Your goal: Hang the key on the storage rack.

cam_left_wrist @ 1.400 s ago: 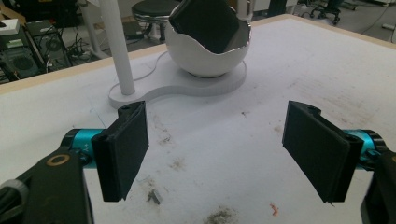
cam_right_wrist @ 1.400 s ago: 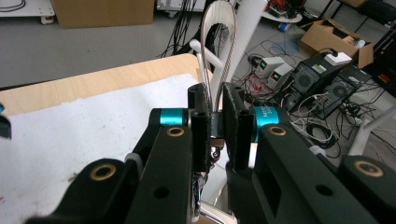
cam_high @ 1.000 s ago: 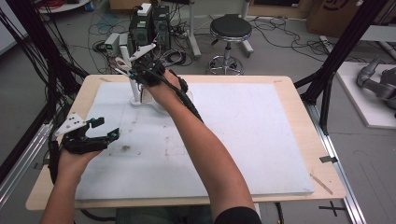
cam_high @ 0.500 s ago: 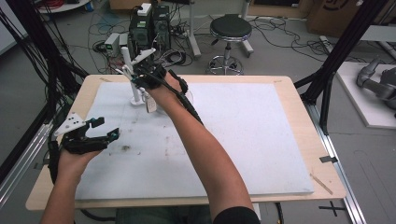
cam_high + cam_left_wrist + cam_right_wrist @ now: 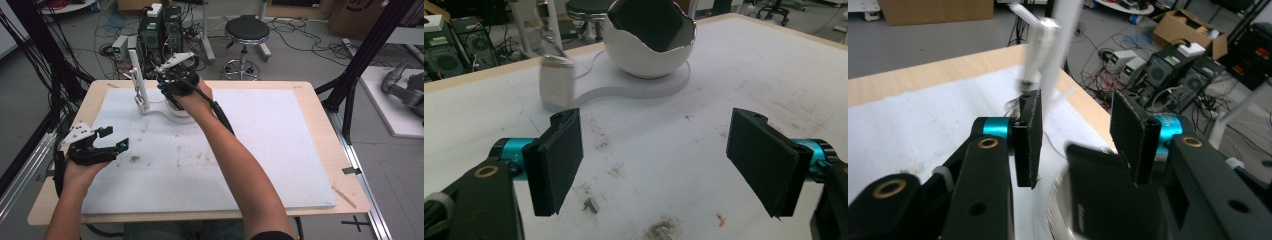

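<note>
High view: right gripper (image 5: 170, 80) above white bowl (image 5: 179, 112) near table's (image 5: 350, 195) far edge, jaws just opened, gripping nothing; left gripper (image 5: 116, 138) released by left edge. Withdraw gently, clear of upright post (image 5: 139, 82).

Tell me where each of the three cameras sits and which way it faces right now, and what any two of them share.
High view: above the person's side, looking forward and down on the table; both forearms, left gripper, right gripper show.
Left gripper view: rides the left gripper, facing across the white mat toward the white bowl; its open jaws show.
Right gripper view: rides the right gripper, facing past the table edge toward floor equipment; its jaws, just opening, stand apart above the bowl, nothing between them.
Shared: the bowl and white stand post.
</note>
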A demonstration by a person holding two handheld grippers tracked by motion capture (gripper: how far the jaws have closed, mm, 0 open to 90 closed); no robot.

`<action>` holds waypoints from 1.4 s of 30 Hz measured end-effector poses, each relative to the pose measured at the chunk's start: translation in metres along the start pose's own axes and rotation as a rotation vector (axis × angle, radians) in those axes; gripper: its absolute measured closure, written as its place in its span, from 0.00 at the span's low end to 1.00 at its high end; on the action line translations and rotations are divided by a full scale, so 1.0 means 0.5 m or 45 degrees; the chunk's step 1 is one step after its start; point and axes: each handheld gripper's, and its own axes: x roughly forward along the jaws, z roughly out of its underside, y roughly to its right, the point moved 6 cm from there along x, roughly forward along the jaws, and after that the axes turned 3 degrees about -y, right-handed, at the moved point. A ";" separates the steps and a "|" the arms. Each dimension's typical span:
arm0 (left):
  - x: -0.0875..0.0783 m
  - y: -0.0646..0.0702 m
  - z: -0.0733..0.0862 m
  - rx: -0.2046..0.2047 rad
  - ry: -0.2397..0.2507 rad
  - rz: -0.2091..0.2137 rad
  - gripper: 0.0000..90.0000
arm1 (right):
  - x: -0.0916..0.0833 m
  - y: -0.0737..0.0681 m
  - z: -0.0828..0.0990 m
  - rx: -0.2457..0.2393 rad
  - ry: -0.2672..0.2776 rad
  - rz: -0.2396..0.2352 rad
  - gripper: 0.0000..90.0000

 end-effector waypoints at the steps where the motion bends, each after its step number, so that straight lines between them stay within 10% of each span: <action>1: -0.001 -0.001 0.001 -0.001 0.000 -0.001 0.25 | -0.010 0.009 0.010 0.005 -0.011 0.005 0.57; 15: 0.020 0.008 -0.004 0.015 -0.008 0.015 0.25 | -0.181 0.118 0.160 0.131 0.032 0.092 0.41; 42: 0.064 0.011 -0.006 0.005 0.018 0.054 0.25 | -0.300 0.139 0.456 0.392 0.065 0.164 0.28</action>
